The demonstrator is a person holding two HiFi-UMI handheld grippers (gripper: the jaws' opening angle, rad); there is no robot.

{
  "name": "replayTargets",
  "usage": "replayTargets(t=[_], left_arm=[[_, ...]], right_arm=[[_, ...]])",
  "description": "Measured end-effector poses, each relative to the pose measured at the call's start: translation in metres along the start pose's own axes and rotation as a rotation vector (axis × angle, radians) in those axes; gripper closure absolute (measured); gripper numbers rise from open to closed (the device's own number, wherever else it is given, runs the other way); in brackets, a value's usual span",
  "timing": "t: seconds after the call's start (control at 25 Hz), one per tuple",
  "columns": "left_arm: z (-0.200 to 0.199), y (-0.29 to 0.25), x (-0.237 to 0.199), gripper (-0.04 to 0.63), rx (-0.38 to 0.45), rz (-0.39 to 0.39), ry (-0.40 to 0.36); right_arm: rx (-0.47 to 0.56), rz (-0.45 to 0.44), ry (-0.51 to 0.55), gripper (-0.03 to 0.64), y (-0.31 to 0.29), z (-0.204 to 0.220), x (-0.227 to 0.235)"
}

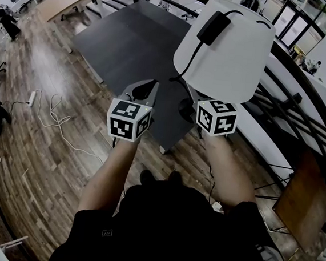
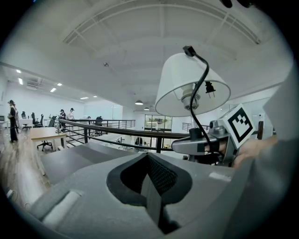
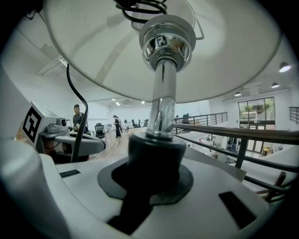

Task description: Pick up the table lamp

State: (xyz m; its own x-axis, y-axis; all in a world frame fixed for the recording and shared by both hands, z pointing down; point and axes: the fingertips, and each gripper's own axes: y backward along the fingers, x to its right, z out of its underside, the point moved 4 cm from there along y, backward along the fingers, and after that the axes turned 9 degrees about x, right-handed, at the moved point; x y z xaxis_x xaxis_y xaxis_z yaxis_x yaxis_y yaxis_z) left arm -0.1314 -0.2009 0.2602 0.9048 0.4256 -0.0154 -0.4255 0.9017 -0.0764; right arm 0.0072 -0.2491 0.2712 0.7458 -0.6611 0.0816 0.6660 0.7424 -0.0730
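The table lamp has a white shade [image 1: 225, 53] with a black power adapter [image 1: 213, 26] and its cord draped over it. My right gripper [image 1: 191, 104] sits under the shade, shut on the lamp's black collar [image 3: 156, 151] below the chrome stem [image 3: 161, 100]. The lamp stands upright in that grip and its foot is hidden. From the left gripper view the shade [image 2: 184, 84] and the right gripper [image 2: 201, 144] show at the right. My left gripper [image 1: 148, 88] hovers just left of the lamp, its pads [image 2: 161, 175] together with nothing between them.
A dark grey table [image 1: 131, 43] lies ahead below both grippers, its near corner by the lamp. A black railing [image 1: 291, 105] runs along the right side. On the wood floor at the left lie a white power strip [image 1: 32, 97] and loose cable [image 1: 58, 120]. Desks and people are far off.
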Motion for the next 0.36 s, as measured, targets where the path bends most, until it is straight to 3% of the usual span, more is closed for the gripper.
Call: replayTargets(t=[0.36], left_arm=[[-0.0004,0.0068,-0.0090,0.592,0.023,-0.026,0.033]], right_arm=[[-0.014,-0.019,0.003,0.535,-0.0069,0.0064,-0.0027]])
